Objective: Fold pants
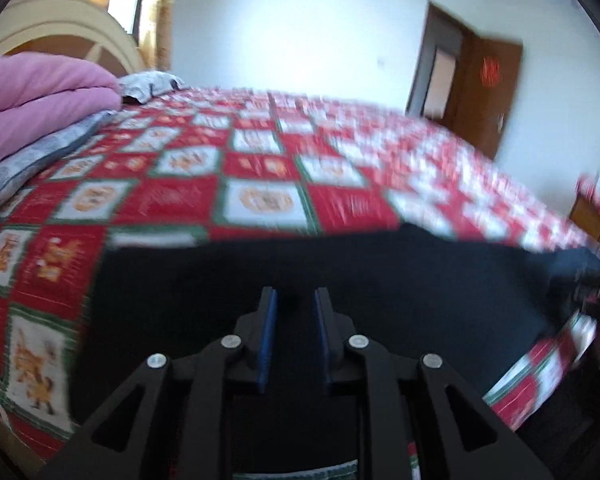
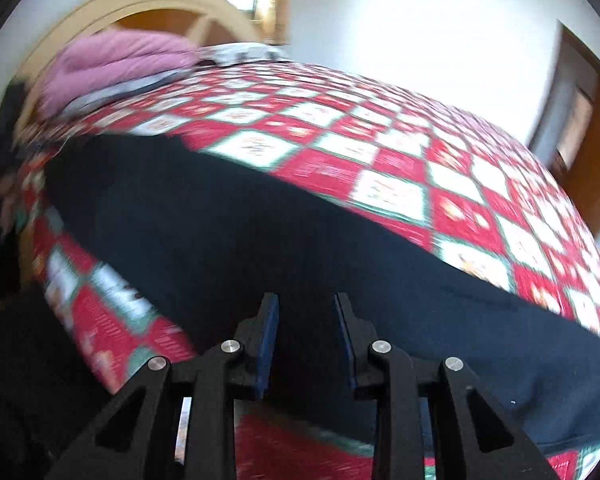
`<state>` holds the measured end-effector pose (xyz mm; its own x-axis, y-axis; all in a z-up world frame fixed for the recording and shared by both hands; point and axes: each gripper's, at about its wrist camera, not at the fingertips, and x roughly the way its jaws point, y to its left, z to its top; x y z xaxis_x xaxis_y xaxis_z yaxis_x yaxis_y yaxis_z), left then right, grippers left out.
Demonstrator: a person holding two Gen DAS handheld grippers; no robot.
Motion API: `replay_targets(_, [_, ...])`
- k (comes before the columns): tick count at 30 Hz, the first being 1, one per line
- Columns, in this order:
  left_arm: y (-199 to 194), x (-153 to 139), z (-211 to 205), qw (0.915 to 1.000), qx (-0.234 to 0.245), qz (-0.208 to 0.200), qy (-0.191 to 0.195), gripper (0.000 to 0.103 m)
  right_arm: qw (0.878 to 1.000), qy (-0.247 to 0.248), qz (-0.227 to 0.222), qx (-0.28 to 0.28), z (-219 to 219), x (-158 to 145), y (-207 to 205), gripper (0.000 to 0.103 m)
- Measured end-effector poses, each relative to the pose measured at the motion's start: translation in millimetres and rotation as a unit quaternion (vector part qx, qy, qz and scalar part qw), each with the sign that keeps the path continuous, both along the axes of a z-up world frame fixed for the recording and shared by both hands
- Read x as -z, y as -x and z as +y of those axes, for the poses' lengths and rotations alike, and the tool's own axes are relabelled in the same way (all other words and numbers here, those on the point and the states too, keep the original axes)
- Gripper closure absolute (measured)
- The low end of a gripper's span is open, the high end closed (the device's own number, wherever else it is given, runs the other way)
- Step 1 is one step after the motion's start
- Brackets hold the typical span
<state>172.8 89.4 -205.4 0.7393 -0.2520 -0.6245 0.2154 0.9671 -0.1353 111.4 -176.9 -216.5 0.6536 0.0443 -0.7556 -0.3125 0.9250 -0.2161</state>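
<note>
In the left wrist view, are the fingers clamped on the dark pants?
No, the left gripper has a clear gap between its blue-padded fingers, with the pants lying flat beyond them.

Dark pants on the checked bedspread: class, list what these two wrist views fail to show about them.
- Left wrist view: the pants near edge hidden behind the left gripper; right end cut off by the lens rim.
- Right wrist view: the pants blurred, folds unreadable; near edge behind the right gripper.

Checkered red bedspread (image 1: 260, 176), pink duvet (image 1: 40, 92), brown door (image 1: 488, 92).
</note>
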Motion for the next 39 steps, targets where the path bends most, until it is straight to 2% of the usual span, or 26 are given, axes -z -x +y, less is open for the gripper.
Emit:
replay_targets(2, [-1.3, 10.6, -6.7, 0.9999, -0.006, 0.002, -0.012, 0.081, 0.998, 0.022, 0.018, 0.064, -21.4, 9.4, -17.7, 0.073])
replay_targets(3, [-0.3, 10.1, -6.3, 0.9999, -0.008, -0.004, -0.009, 0.081, 0.997, 0.009, 0.017, 0.08, -33.0, 8.7, -21.3, 0.073])
replay_targets(4, [-1.0, 9.7, -6.0, 0.9999, -0.006, -0.004, -0.012, 0.081, 0.996, -0.014, 0.015, 0.09, -43.7, 4.8, -22.4, 0.073])
replay_targets(7, [1.6, 4.5, -8.0, 0.9998, 0.0, -0.001, -0.019, 0.081, 0.992, 0.016, -0.007, 0.124, -50.5, -3.7, -21.7, 0.073])
replay_targets(9, [9.3, -1.5, -13.8, 0.9998, 0.015, -0.01, -0.008, 0.078, 0.991, 0.003, -0.01, 0.131, -49.2, -10.2, -22.0, 0.073])
replay_targets(10, [13.1, -4.2, -19.1, 0.9996, 0.02, -0.016, -0.01, 0.075, 0.992, -0.015, -0.008, 0.122, -44.3, -14.6, -20.3, 0.073])
replay_targets(12, [18.2, -5.7, -29.1, 0.9992, 0.033, -0.022, -0.009, 0.061, 0.995, -0.037, -0.007, 0.089, -30.6, -18.5, -10.4, 0.07])
replay_targets(14, [21.8, -4.3, -41.5, 0.9981, 0.056, -0.023, -0.008, 0.059, 0.998, -0.051, 0.004, 0.024, -3.9, -16.4, -1.9, 0.067])
replay_targets(16, [24.4, 1.5, -53.4, 0.9971, 0.068, -0.019, -0.027, 0.059, 0.999, -0.016, 0.014, -0.028, 29.7, -4.5, 2.4, 0.067])
replay_targets(19, [24.8, 13.0, -55.7, 0.9965, 0.077, -0.006, -0.034, 0.059, 0.999, 0.05, 0.014, -0.014, 40.6, 12.6, -15.9, 0.067])
replay_targets(21, [28.1, 14.3, -54.0, 0.9955, 0.083, -0.02, -0.042, 0.059, 0.999, 0.01, 0.03, 0.025, 17.8, 13.0, -36.0, 0.055])
replay_targets(22, [28.4, 13.8, -52.4, 0.9954, 0.085, -0.02, -0.041, 0.059, 0.998, -0.005, 0.033, 0.046, 6.1, 9.8, -42.8, 0.054])
replay_targets(25, [26.9, 11.3, -47.9, 0.9967, 0.078, -0.016, -0.016, 0.059, 0.995, 0.032, 0.006, 0.096, -12.0, 2.7, -41.4, 0.052])
replay_targets(26, [26.5, 11.6, -47.8, 0.997, 0.075, -0.016, -0.011, 0.059, 0.995, 0.02, 0.001, 0.095, -15.0, -1.3, -37.6, 0.052])
replay_targets(29, [26.4, 12.5, -50.6, 0.9972, 0.071, -0.018, -0.013, 0.057, 0.999, -0.023, -0.004, 0.048, 0.9, -10.5, -18.3, 0.052])
replay_targets(32, [26.9, 9.8, -50.7, 0.9978, 0.065, -0.016, -0.005, 0.056, 0.999, -0.02, -0.012, -0.039, 42.7, -4.8, 2.1, 0.052])
replay_targets(33, [26.9, 8.2, -50.0, 0.9978, 0.064, -0.015, 0.001, 0.056, 0.998, 0.002, -0.009, -0.061, 57.4, 2.6, 7.3, 0.052])
replay_targets(35, [30.8, 1.1, -51.0, 0.9972, 0.068, -0.025, 0.014, 0.056, 0.996, 0.051, 0.012, -0.069, 74.5, 24.3, 7.6, 0.053])
replay_targets(37, [35.0, -8.0, -55.7, 0.996, 0.078, -0.04, 0.019, 0.056, 0.997, 0.032, 0.027, -0.069, 73.1, 27.9, 9.0, 0.053])
replay_targets(39, [38.2, -14.5, -61.6, 0.9946, 0.086, -0.051, 0.025, 0.045, 0.997, -0.013, 0.027, -0.074, 65.2, 15.1, 9.0, 0.052])
